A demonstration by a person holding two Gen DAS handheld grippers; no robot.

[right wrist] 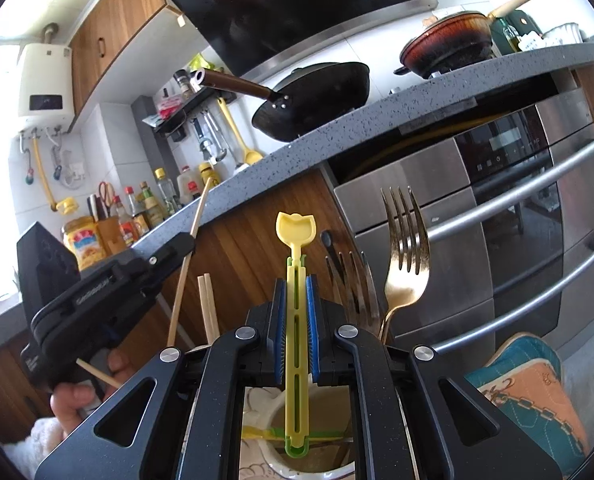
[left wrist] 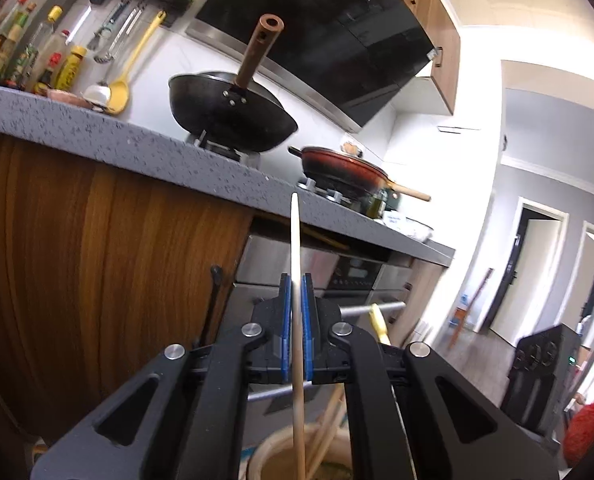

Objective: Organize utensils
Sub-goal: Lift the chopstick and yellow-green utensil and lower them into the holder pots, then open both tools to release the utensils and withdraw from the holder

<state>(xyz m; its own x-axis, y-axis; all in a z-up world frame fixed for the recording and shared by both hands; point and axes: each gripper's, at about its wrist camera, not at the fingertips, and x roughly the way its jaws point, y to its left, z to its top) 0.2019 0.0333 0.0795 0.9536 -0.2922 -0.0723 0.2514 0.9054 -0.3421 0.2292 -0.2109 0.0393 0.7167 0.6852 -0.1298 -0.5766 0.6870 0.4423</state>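
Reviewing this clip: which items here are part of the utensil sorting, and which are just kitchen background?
In the job:
left gripper shut on a chopstick
right gripper shut on a yellow clip
gold fork
cup

Background:
black wok
red pan
sauce bottles
oven

On the speckled grey stone bench (right wrist: pixel 377 110), the black round-bottomed wok (right wrist: pixel 317 100) sits left of the reddish-brown lidded pan (right wrist: pixel 449 46); the stainless steel oven (right wrist: pixel 497 220) lies below that bench.

Grey speckled countertop (left wrist: pixel 145 148); wood cabinets (left wrist: pixel 97 248); steel oven (right wrist: pixel 497 216); black hood (left wrist: pixel 337 28).
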